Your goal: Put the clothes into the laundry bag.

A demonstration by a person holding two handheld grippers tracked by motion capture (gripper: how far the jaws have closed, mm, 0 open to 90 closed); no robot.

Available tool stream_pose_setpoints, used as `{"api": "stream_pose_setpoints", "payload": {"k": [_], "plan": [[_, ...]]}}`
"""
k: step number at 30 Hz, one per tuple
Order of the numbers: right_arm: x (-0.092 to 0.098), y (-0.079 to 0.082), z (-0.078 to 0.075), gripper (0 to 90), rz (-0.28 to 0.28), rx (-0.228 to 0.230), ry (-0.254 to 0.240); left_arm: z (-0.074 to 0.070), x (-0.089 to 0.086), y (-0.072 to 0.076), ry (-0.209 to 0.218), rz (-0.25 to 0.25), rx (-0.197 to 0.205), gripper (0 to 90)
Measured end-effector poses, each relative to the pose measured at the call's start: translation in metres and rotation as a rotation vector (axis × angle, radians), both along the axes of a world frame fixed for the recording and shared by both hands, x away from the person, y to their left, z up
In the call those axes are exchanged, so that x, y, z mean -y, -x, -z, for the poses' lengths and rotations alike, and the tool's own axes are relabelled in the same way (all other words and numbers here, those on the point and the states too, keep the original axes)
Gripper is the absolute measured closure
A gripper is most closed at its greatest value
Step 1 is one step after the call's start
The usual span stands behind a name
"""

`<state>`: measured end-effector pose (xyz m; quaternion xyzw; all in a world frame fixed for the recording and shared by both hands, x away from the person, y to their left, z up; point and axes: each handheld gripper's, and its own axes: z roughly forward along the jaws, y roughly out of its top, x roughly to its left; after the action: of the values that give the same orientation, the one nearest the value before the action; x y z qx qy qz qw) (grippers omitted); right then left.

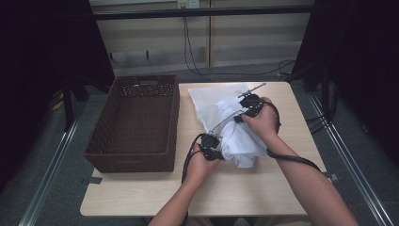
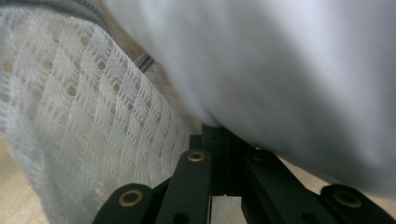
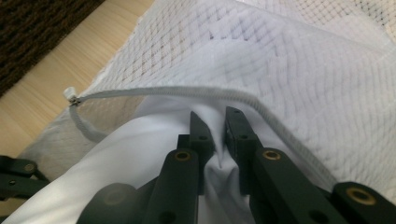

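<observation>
On the bench (image 1: 244, 193), beside a brown basket (image 1: 134, 125), lies a white mesh bag (image 1: 211, 101) with its zip (image 3: 187, 92) open, and a white cloth (image 1: 242, 141) sits half in its mouth. The right gripper (image 3: 217, 128) has its jaws clenched on a pinch of the cloth just inside the zip line. The left gripper (image 1: 210, 147) is at the cloth's near edge with its jaws clenched; the left gripper view suggests they bite the bag's rim or the cloth, but I cannot tell which. The step looks like feeding the cloth into the bag. Next, the right hand should push its fold deeper while the left holds the mouth steady.
</observation>
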<state>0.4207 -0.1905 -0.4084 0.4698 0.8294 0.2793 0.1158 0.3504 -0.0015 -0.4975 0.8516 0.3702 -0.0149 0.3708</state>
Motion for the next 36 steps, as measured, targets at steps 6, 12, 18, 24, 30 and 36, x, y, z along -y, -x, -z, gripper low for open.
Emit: {"api": "stream_pose_setpoints", "payload": {"k": [6,12,18,24,30,36], "plan": [[-0.006,0.001,0.015,79.9,0.001,-0.010,0.043,0.001,-0.003,0.001,-0.007,0.015,0.012,90.0],[0.003,0.016,0.012,58.5,0.067,-0.024,-0.040,0.001,-0.004,0.001,-0.010,0.021,0.009,90.0],[0.009,0.035,0.000,36.3,0.095,-0.013,-0.097,0.000,-0.002,0.002,-0.010,0.010,0.006,90.0],[0.014,0.052,-0.006,27.9,0.097,-0.009,-0.115,0.000,-0.001,0.003,-0.011,0.003,0.010,90.0],[0.022,0.062,-0.008,27.0,0.116,-0.028,-0.099,0.000,-0.001,0.002,-0.015,0.004,0.006,90.0],[0.018,0.069,0.008,21.3,0.084,-0.118,-0.080,0.000,-0.002,0.003,-0.007,0.003,0.004,90.0]]}}
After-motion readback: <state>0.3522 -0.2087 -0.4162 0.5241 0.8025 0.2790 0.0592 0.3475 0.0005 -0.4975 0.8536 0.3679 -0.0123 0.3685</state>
